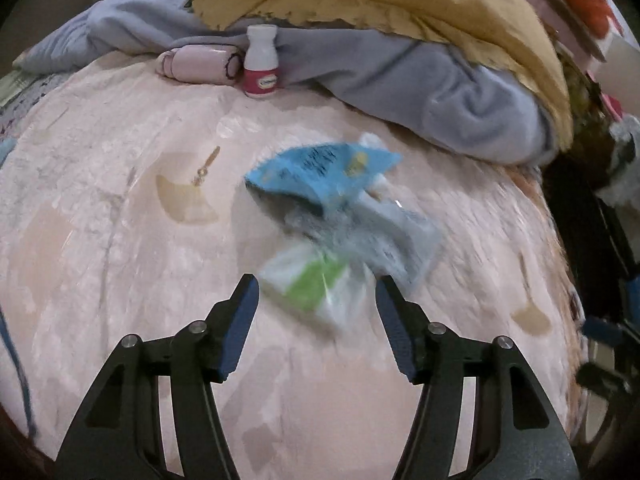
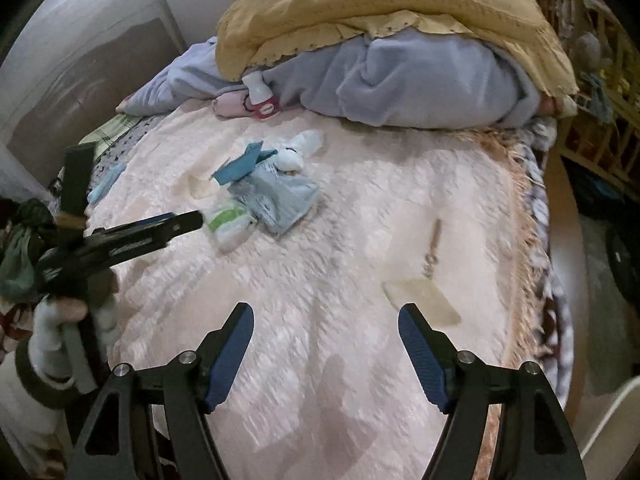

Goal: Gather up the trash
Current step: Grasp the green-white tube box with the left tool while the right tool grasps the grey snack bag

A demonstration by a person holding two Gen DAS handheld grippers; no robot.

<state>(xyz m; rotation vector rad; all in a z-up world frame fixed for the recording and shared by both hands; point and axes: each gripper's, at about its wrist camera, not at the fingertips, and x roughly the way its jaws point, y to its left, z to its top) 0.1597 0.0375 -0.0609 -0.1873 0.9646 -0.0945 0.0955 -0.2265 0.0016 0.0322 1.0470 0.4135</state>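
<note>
1. I see a bed covered by a pale pink textured bedspread (image 2: 340, 280) with tan crescent patterns.
2. At the bed's far end lies a heap of bedding: a mustard-yellow quilt (image 2: 380, 12) on top of a lavender-grey fleece blanket (image 2: 420, 88).
3. The trash sits in a loose pile mid-bed: a bright blue torn wrapper (image 1: 316, 168), a pale grey-blue printed packet (image 1: 392, 240) overlapping it, and a white-and-green crumpled packet (image 1: 312, 288) nearest me. Motion blur hides their print, and I cannot tell whether any packet has contents.
4. My left gripper (image 1: 316, 304) hangs just above the white-and-green packet, jaws partly open on either side of it, pads not pressing, nothing held.
5. My right gripper (image 2: 326, 340) is over bare bedspread, well apart from the pile, jaws partly open and empty.
6. A small white plastic bottle with a red label (image 1: 262, 64) stands upright, cap on, against the blanket; beside it lies a pink rolled cloth (image 1: 196, 64).
</note>
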